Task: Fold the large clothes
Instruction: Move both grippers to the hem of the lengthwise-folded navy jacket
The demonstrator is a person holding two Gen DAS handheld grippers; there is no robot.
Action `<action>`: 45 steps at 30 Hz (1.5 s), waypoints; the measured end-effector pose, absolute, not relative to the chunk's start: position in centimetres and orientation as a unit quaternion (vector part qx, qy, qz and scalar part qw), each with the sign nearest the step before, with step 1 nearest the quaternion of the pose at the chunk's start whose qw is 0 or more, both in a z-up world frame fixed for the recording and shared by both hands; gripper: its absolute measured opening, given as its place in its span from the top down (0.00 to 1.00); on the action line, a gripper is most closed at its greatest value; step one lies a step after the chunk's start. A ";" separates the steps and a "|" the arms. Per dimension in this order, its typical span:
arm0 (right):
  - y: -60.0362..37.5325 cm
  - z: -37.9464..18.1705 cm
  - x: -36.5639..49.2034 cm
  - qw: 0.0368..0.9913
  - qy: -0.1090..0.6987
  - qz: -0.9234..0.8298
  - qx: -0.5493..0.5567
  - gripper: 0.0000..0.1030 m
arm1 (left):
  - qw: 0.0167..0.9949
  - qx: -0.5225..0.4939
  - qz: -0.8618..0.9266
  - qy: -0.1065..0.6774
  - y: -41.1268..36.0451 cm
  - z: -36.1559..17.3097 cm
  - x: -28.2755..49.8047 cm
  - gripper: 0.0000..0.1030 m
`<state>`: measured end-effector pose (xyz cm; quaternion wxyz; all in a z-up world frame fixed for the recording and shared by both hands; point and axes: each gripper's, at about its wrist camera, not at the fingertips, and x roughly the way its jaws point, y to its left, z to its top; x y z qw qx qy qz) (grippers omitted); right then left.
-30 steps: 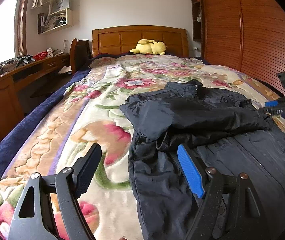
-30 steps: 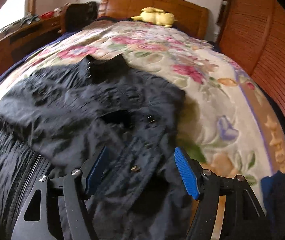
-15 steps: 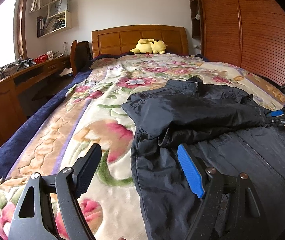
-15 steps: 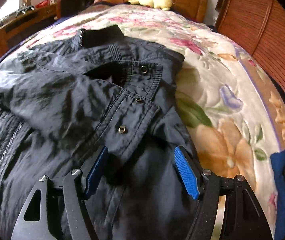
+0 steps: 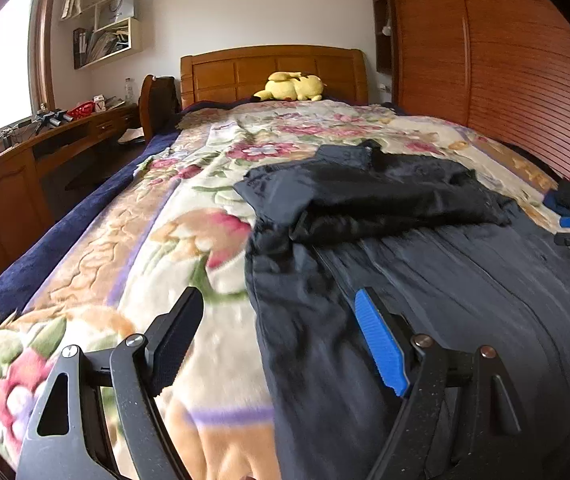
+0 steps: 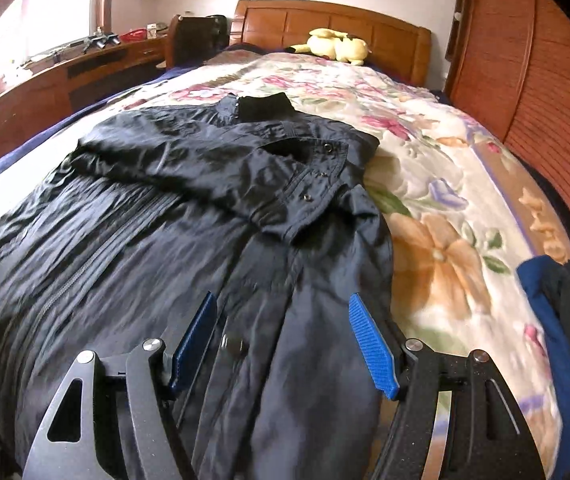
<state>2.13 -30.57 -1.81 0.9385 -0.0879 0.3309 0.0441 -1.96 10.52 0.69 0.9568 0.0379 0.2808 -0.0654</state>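
One dark jacket [image 6: 189, 240] lies flat on the flowery blanket [image 6: 437, 184] that covers the bed; its two sleeves are folded across the chest, and one collar [image 6: 263, 106] points at the headboard [image 6: 349, 24]; you hold two grippers low at the near end of the jacket; your left gripper [image 5: 281, 344] has its jaws spread wide, one finger over the blanket and one over the jacket's edge, holding nothing; your right gripper [image 6: 285, 344] also has its jaws spread wide, both blue pads [image 6: 371, 346] over the dark cloth, pinching nothing; one yellow plush toy [image 5: 291, 86] rests by the headboard; one long wooden desk [image 5: 25, 168] runs beside the bed.
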 end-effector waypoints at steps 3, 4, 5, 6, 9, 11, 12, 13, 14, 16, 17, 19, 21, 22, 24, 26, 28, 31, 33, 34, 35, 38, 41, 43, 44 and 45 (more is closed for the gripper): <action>-31.0 -1.4 -0.4 0.942 0.323 0.044 -0.081 0.31 | 0.954 0.046 -0.073 0.287 10.0 0.5 -3.9 0.23; -30.9 -1.4 -1.2 0.943 0.321 0.043 -0.080 0.31 | 0.953 0.052 -0.074 0.289 9.9 0.3 -4.8 0.23; -31.2 -1.3 -1.9 0.944 0.318 0.042 -0.077 0.31 | 0.952 0.057 -0.073 0.291 9.7 0.2 -5.2 0.23; -31.2 -1.3 -2.3 0.945 0.317 0.042 -0.074 0.31 | 0.951 0.062 -0.071 0.295 9.6 0.0 -5.9 0.23; -31.3 -1.7 -3.3 0.945 0.317 0.039 -0.069 0.31 | 0.949 0.064 -0.067 0.300 9.7 -0.6 -7.1 0.23; -31.3 -1.8 -4.2 0.945 0.317 0.037 -0.068 0.31 | 0.947 0.060 -0.066 0.308 9.8 -1.2 -8.0 0.23; -31.4 -1.9 -4.6 0.945 0.317 0.035 -0.069 0.31 | 0.946 0.057 -0.065 0.313 9.9 -1.5 -8.3 0.23; -31.4 -1.9 -5.1 0.946 0.316 0.033 -0.071 0.31 | 0.945 0.056 -0.064 0.315 9.9 -1.7 -8.6 0.23; -31.4 -1.9 -5.7 0.946 0.314 0.030 -0.074 0.31 | 0.944 0.056 -0.063 0.319 9.9 -1.9 -8.9 0.23; -31.6 -2.0 -6.5 0.946 0.315 0.025 -0.077 0.31 | 0.943 0.054 -0.062 0.323 9.9 -2.2 -9.4 0.23; -31.7 -2.0 -6.8 0.945 0.316 0.024 -0.077 0.31 | 0.942 0.054 -0.062 0.325 10.0 -2.4 -9.8 0.23; -32.1 -2.3 -7.6 0.944 0.320 0.020 -0.074 0.31 | 0.940 0.051 -0.064 0.330 9.9 -2.7 -10.2 0.23; -32.5 -2.5 -8.3 0.943 0.324 0.013 -0.070 0.31 | 0.938 0.050 -0.066 0.336 9.8 -2.9 -10.6 0.23; -32.6 -2.6 -8.6 0.942 0.327 0.015 -0.068 0.31 | 0.937 0.050 -0.067 0.339 9.8 -3.1 -10.7 0.23; -32.8 -2.8 -9.1 0.941 0.332 0.018 -0.066 0.31 | 0.935 0.054 -0.065 0.344 9.6 -3.3 -10.8 0.23; -32.9 -2.9 -9.5 0.940 0.336 0.021 -0.064 0.31 | 0.933 0.055 -0.066 0.349 9.4 -3.6 -10.8 0.23; -33.0 -3.2 -10.0 0.938 0.339 0.028 -0.060 0.31 | 0.931 0.053 -0.067 0.356 9.3 -4.0 -10.6 0.23; -32.9 -3.6 -10.2 0.936 0.346 0.032 -0.061 0.31 | 0.926 0.052 -0.068 0.367 9.1 -4.6 -9.9 0.23; -32.8 -3.8 -10.3 0.934 0.350 0.034 -0.062 0.31 | 0.926 0.047 -0.069 0.369 9.1 -4.8 -9.6 0.22; -32.8 -3.9 -10.3 0.934 0.351 0.033 -0.063 0.31 | 0.925 0.045 -0.069 0.370 9.1 -4.8 -9.5 0.22; -32.7 -4.0 -10.3 0.934 0.351 0.031 -0.065 0.31 | 0.925 0.044 -0.069 0.371 9.1 -4.9 -9.4 0.21; -32.9 -4.2 -10.3 0.933 0.354 0.032 -0.060 0.31 | 0.925 0.043 -0.070 0.372 9.2 -5.0 -9.5 0.21; -33.0 -4.5 -10.2 0.932 0.357 0.033 -0.058 0.31 | 0.924 0.042 -0.074 0.373 9.3 -5.1 -9.9 0.21; -33.0 -4.6 -10.1 0.930 0.361 0.035 -0.058 0.31 | 0.923 0.039 -0.076 0.375 9.5 -5.0 -10.3 0.21; -33.0 -4.6 -10.0 0.929 0.364 0.035 -0.057 0.31 | 0.923 0.036 -0.077 0.376 9.5 -5.0 -10.4 0.21; -33.0 -4.6 -10.0 0.928 0.366 0.036 -0.056 0.31 | 0.922 0.033 -0.079 0.377 9.6 -5.0 -10.5 0.21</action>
